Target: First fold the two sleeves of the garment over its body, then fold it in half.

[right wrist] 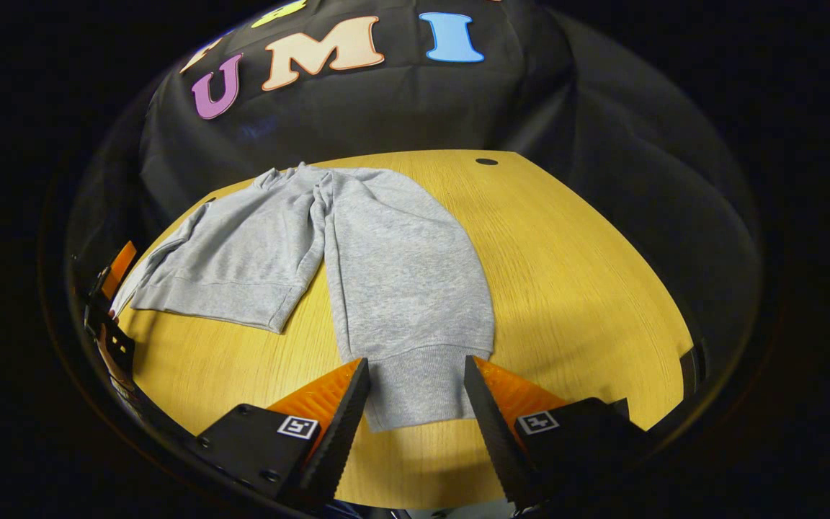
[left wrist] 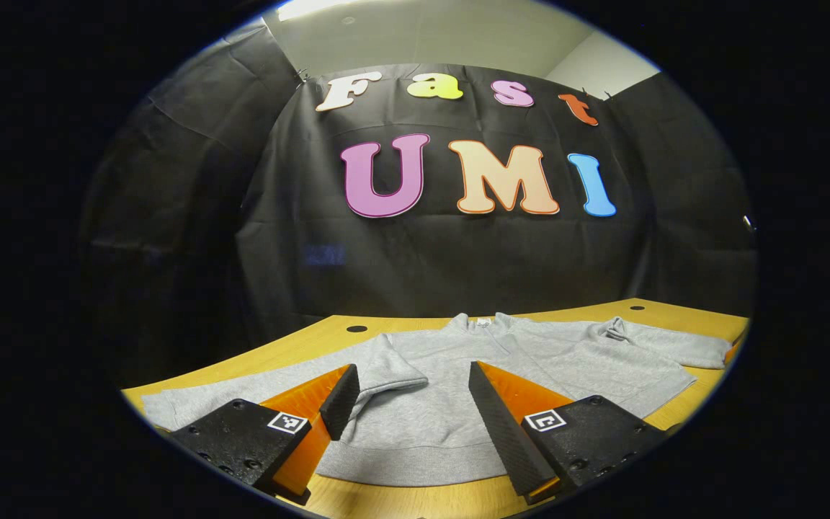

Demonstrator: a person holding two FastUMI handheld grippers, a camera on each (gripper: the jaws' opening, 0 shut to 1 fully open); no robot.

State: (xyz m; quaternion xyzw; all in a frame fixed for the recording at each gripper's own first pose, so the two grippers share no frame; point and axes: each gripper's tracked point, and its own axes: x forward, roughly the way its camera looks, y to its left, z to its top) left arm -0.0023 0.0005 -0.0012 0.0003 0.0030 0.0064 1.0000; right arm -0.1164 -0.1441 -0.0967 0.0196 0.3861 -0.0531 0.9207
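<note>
A grey sweatshirt [left wrist: 458, 404] lies flat on the yellow wooden table [left wrist: 400, 497], collar [left wrist: 483, 322] toward the far wall. One sleeve [left wrist: 177, 407] stretches out to the left and the other sleeve [left wrist: 674, 349] to the right. My left gripper [left wrist: 412, 369] is open over the hem and lower body. In the right gripper view, the sweatshirt's body [right wrist: 242, 252] lies to the left and a sleeve [right wrist: 400, 274] runs toward me. Its ribbed cuff [right wrist: 418, 389] lies between the fingers of my open right gripper [right wrist: 416, 362]. The left gripper [right wrist: 109, 288] shows at the left edge.
The table [right wrist: 566, 274] has bare wood to the right of the sleeve and a small dark hole [right wrist: 486, 161] near its far edge. Two more holes [left wrist: 357, 329] sit by the back edge. Black cloth walls close the booth behind.
</note>
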